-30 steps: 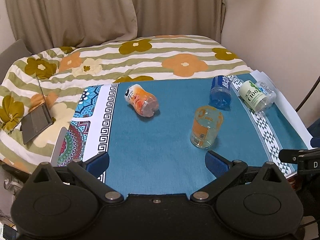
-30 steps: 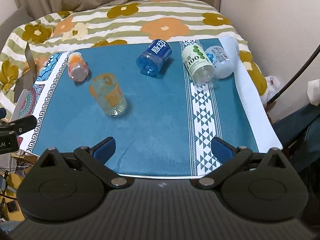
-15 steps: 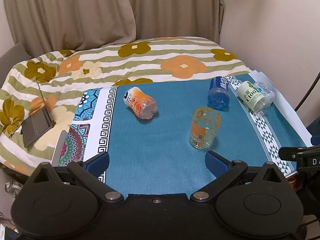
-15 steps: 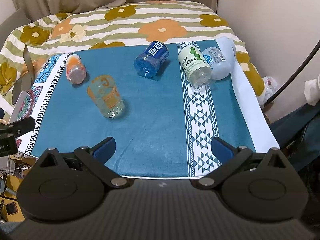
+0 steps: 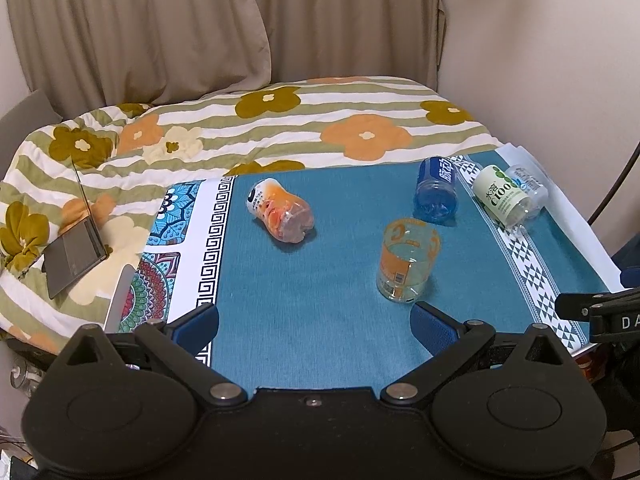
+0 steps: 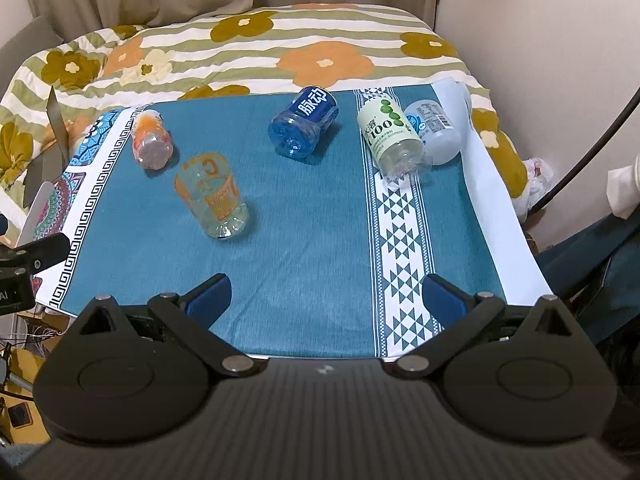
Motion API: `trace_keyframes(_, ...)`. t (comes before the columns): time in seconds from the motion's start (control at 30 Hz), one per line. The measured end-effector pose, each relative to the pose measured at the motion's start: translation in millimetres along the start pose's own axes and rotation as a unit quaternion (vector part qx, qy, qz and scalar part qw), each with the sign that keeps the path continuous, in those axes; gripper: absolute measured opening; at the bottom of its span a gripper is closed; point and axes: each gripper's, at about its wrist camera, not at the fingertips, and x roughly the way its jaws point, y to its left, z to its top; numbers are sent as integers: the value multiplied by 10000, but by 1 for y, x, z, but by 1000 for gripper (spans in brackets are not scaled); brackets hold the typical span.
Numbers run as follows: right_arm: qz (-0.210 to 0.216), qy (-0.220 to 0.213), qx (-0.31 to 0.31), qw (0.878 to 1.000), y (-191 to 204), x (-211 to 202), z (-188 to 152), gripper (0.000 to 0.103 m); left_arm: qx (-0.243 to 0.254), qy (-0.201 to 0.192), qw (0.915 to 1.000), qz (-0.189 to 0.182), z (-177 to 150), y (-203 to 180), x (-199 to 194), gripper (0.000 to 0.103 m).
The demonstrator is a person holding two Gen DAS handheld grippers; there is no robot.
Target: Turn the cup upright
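While both grippers' jaws stand released, the cup could roll into the blue bottle if nudged.

In your left view, the right hand-held gripper is cut off by the right edge, so you cannot tell how its jaws stand. The clear bottle lies partly hidden behind the green-labelled bottle, its small print unreadable. The table's near edge disappears behind your gripper's body.
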Motion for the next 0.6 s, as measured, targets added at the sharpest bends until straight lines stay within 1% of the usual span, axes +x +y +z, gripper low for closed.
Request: trace_keyframes(0.6,5,-8,-12,10000,0,0,4,103,-24,4,10000,-16,3,-1,0,103)
